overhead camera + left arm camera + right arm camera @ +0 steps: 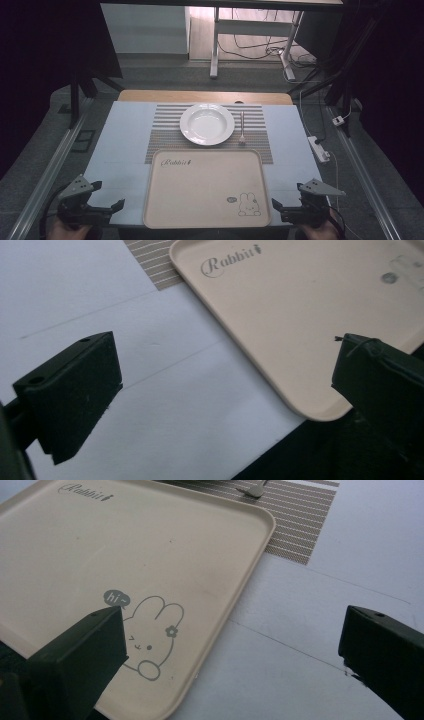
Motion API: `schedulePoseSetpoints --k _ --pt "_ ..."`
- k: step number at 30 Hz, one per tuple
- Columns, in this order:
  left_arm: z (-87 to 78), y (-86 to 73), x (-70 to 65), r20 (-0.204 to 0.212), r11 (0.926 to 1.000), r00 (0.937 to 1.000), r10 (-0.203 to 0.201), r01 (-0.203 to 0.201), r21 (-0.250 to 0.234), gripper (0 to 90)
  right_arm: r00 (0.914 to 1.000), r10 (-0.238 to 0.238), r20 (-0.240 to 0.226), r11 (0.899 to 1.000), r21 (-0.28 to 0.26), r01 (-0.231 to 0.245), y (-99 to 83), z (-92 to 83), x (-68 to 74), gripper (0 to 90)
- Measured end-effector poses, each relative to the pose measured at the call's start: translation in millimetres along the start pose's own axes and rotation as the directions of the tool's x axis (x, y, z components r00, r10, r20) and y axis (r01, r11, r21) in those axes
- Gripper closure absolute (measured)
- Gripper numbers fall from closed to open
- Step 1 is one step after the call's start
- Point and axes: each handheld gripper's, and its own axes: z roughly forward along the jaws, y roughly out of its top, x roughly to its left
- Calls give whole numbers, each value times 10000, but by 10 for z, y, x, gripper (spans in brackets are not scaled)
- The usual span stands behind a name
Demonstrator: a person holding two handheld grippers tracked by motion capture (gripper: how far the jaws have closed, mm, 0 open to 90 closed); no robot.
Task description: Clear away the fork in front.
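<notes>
While both tongs gape | tray (205, 187) lies between left tongs (107, 210), right tongs (282, 210)

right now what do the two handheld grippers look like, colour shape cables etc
Both are black. The left gripper and right gripper each carry a grey three-cornered plate on top, dotted with small holes. Seen close in the gripper views, the jaws are thick matte black blocks with angled faces and small screw holes. A dark cable trails from the left one. No sleeves are visible.
</notes>
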Motion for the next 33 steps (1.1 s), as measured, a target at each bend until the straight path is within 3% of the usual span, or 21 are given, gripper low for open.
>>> schedulePoseSetpoints --k 9,17,33 --pt "40 15 -8 30 9993 9999 149 -150 354 1 9998 -28 -213 9999 160 32 7 21 -1 0" --pt "48 14 34 324 9991 9993 -179 166 393 6 9997 -54 -242 9993 360 62 13 43 4 0" --pt "66 20 35 381 9984 9991 -178 157 537 17 9998 -107 -156 9978 658 118 27 71 14 0"
